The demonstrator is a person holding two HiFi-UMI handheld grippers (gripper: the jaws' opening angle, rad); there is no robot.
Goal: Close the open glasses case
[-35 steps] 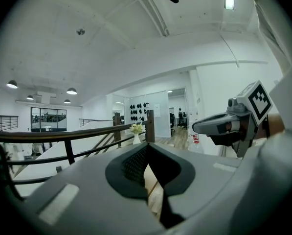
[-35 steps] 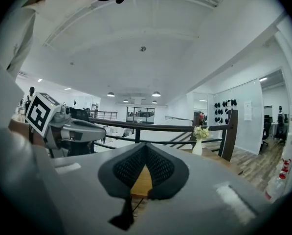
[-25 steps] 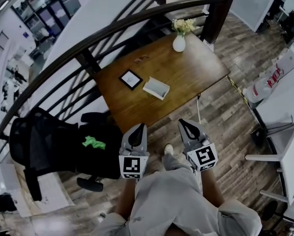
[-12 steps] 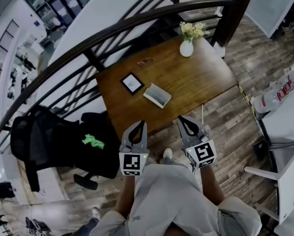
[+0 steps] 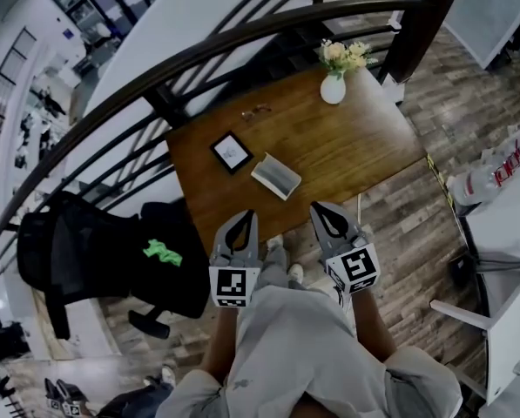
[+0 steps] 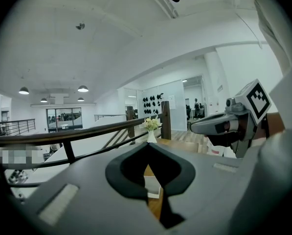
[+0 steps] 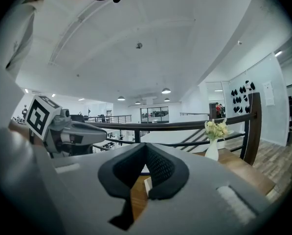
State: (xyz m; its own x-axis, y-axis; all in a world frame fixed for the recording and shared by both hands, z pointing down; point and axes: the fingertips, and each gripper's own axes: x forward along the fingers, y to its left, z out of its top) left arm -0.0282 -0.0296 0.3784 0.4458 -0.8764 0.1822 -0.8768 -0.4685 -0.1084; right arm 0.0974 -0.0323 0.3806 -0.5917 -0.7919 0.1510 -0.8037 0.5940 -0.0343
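The open glasses case (image 5: 275,175) lies on the wooden table (image 5: 347,146), pale lid raised, near the table's front edge. Both grippers hover side by side over the floor, short of that edge and apart from the case. My left gripper (image 5: 247,216) is shut with nothing held, and my right gripper (image 5: 322,209) is shut and empty too. In the left gripper view the case (image 6: 152,185) shows through the gap below the closed tips (image 6: 146,145). In the right gripper view a sliver of the case (image 7: 147,184) shows below the tips (image 7: 146,145).
A black tablet-like slab (image 5: 232,151) lies left of the case. A white vase of flowers (image 5: 333,85) stands at the far right corner, and a pair of glasses (image 5: 258,110) lies at the back. A dark curved railing (image 5: 199,55) runs behind the table. A black office chair (image 5: 103,251) stands to the left.
The person has stepped closer to the table, so both grippers now sit nearer its front edge. Both stay shut and empty; the case has not moved.
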